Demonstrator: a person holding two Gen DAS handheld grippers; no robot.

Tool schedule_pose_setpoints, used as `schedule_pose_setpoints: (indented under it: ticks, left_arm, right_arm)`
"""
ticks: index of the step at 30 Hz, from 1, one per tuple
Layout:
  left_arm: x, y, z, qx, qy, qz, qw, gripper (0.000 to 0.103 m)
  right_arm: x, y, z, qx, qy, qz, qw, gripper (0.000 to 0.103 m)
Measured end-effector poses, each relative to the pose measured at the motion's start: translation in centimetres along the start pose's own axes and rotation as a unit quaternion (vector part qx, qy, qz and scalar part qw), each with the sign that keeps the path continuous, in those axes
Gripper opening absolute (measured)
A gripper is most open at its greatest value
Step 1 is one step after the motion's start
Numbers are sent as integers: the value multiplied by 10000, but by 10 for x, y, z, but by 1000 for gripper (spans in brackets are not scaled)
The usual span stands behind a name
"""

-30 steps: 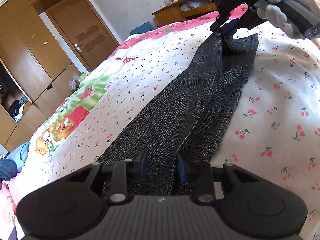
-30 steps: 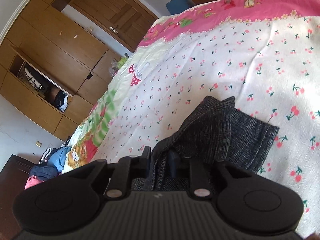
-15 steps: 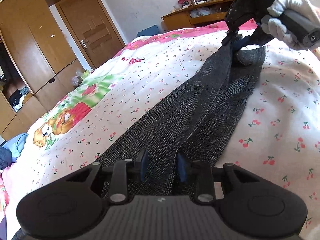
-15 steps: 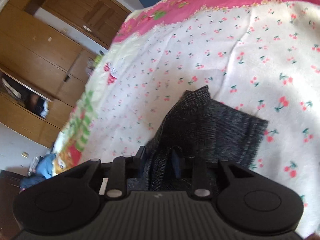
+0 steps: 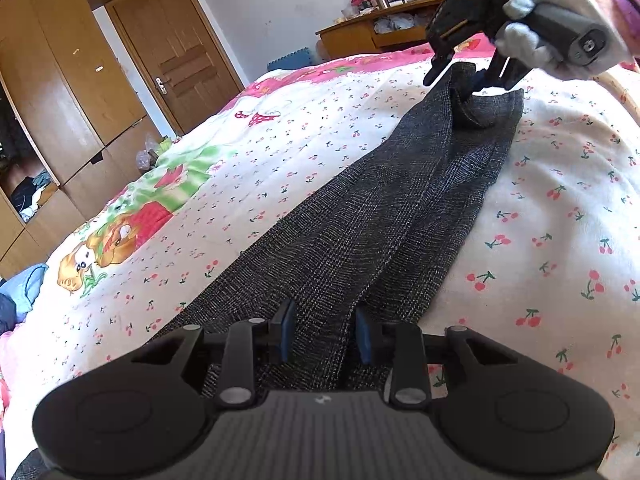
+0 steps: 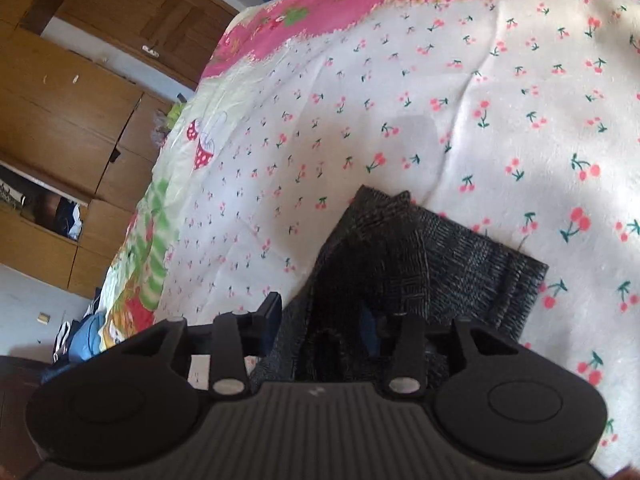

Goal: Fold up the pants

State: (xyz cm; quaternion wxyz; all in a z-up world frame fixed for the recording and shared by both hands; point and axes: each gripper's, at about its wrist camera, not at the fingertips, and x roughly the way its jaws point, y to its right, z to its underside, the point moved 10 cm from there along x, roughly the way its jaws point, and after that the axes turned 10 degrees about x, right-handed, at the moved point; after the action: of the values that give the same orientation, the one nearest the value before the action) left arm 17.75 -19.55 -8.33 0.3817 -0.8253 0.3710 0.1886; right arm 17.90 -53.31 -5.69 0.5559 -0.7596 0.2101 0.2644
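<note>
- Left gripper [image 5: 323,330] pinches the pants [image 5: 384,216] near one end.
- Right gripper [image 6: 320,320] clamps the far end, lifted off the bed [image 5: 280,136].
- Lift both evenly, keeping the cloth taut.
</note>
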Motion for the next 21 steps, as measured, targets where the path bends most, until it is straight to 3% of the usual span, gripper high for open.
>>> schedule_pose_setpoints:
  ticks: [2, 3, 4, 5, 8, 11, 15, 17, 19, 21]
  left_arm:
    - [0, -1, 1, -25, 29, -18, 10000, 46]
    - [0, -2, 1, -61, 38, -11, 10000, 46]
    - [0, -2, 2, -75, 47, -17, 10000, 46]
    - [1, -2, 2, -64, 46, -46, 10000, 46]
    - [-2, -5, -1, -123, 79, -87, 9999, 46]
    - [-8, -17, -7, -124, 169, -295, 9993, 46]
    - [-18, -46, -20, -68, 325, -832, 9960, 47]
    - [-28, -65, -27, -188, 480, -1177, 9917, 47]
    - [-39, -77, -29, -331, 656, -1379, 9877, 47]
    - [-43, -77, -23, -388, 686, -1392, 9871, 47]
  right_arm:
    - [1, -5, -5, -89, 135, -13, 9999, 43]
    - [2, -9, -6, -199, 184, -10, 9996, 38]
    - [4, -12, -7, -363, 245, 112, 9990, 11]
    - [9, -14, -6, -418, 171, 206, 9988, 6]
    - [5, -38, -1, -328, 9, -226, 9992, 5]
    - [-22, -92, -3, -475, 121, -945, 9943, 4]
    - [-69, -180, -11, -831, 346, -1887, 9779, 4]
    - [-103, -214, -7, -1098, 491, -2413, 9630, 4]
    - [-133, -223, 1, -1438, 735, -2705, 9491, 4]
    - [-143, -197, 4, -1344, 824, -2695, 9500, 4]
